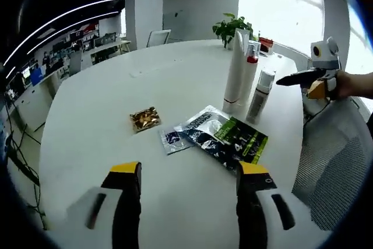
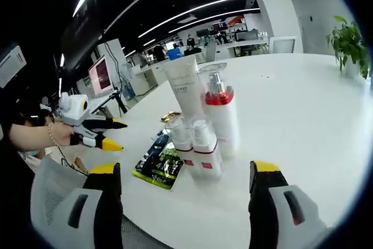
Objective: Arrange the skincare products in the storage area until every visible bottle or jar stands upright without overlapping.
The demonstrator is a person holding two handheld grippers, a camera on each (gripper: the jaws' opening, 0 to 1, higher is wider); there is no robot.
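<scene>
The white round table (image 1: 105,115) carries everything. In the left gripper view the left gripper (image 1: 189,170) hovers over the table's near edge with its two yellow-tipped jaws wide apart and nothing between them. Beyond its tips lies a dark sachet with a green panel (image 1: 230,138), flat on the table, overlapping a smaller silvery sachet (image 1: 173,140) on its left side. A small gold foil packet (image 1: 144,118) lies alone, a little to the left of the silvery sachet.

Behind the dark sachet stands the group of skincare products, all upright: a tall white tube (image 1: 238,65), a red-collared bottle with a clear cap (image 1: 250,71) just beside the tube, and a shorter grey-capped bottle (image 1: 261,94) in front of it. A potted plant (image 1: 231,27) sits on the table further behind the tube. To the right of the bottles the right gripper (image 1: 291,80) comes into view, held in a hand (image 1: 349,84) off the table's edge, above a grey mesh chair (image 1: 335,173).

In the right gripper view the right gripper (image 2: 185,173) has its jaws spread wide, empty, with the bottle group straight ahead. Two short clear-capped bottles (image 2: 195,147) stand side by side, touching, in front of the red-collared bottle (image 2: 220,115) and the white tube (image 2: 186,86). The dark sachet (image 2: 160,167) lies to the left of the short bottles. Further left, the left gripper (image 2: 116,135) appears with its jaws apart
</scene>
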